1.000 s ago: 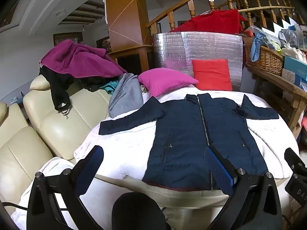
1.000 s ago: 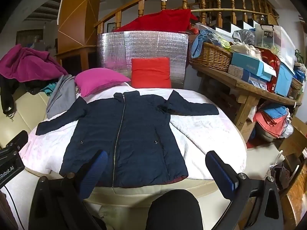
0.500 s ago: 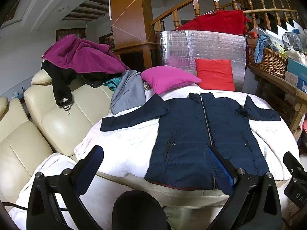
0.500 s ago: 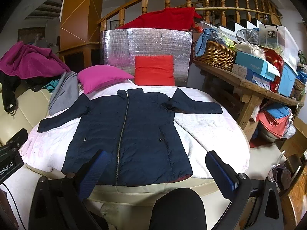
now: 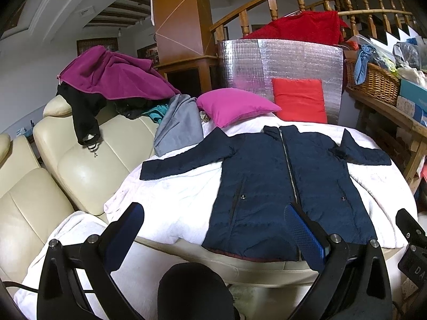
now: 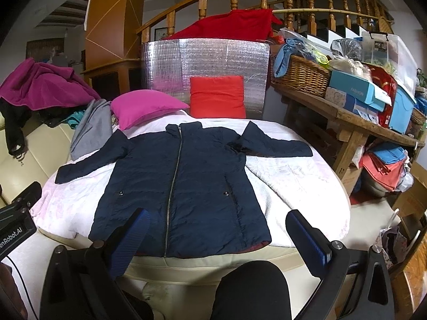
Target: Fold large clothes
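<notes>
Each black hand-held gripper [image 5: 213,226] carries blue ribbed pads [image 5: 304,233] and silver screws [image 5: 334,237].

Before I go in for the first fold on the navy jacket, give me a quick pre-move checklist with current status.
1. Navy jacket lies flat, front up, zipped: ok.
2. Both sleeves spread out to the sides, not tucked under: ok.
3. Left hand-held gripper open and empty: ok.
4. Right hand-held gripper open and empty: ok.
5. Nothing lying on the jacket; pink pillow and grey garment sit apart from it: ok.
6. Hem fully on the white cover: not ok, the bottom edge reaches past the cover's front edge.
</notes>
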`<state>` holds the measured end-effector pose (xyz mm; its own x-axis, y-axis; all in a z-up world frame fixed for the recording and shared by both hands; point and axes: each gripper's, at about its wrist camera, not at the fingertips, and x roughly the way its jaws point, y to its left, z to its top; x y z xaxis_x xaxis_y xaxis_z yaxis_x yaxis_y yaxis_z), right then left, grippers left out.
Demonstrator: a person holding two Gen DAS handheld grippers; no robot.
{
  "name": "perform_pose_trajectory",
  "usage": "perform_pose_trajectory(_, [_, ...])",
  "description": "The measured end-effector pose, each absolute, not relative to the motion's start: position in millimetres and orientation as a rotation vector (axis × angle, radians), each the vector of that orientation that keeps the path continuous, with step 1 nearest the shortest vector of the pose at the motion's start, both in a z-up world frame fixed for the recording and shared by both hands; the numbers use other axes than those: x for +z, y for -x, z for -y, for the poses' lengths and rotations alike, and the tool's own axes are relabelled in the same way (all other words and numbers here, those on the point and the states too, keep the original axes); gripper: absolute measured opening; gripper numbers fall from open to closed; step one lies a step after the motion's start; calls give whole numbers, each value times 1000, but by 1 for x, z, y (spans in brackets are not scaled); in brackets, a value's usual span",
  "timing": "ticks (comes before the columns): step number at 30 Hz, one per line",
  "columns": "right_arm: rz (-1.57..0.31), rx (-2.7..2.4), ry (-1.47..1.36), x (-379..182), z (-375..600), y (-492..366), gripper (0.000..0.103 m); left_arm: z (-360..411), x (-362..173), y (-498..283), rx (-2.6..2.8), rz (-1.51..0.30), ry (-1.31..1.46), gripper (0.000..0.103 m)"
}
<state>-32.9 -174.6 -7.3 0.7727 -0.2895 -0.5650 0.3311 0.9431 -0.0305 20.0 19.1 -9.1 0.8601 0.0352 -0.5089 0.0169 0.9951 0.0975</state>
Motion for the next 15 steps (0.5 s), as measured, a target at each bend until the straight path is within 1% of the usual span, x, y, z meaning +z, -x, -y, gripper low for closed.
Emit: perform_pose_trajectory(15, [-608,-331,-76,-10,175,31,103,-20,-9,-20,6,-539,-102,103])
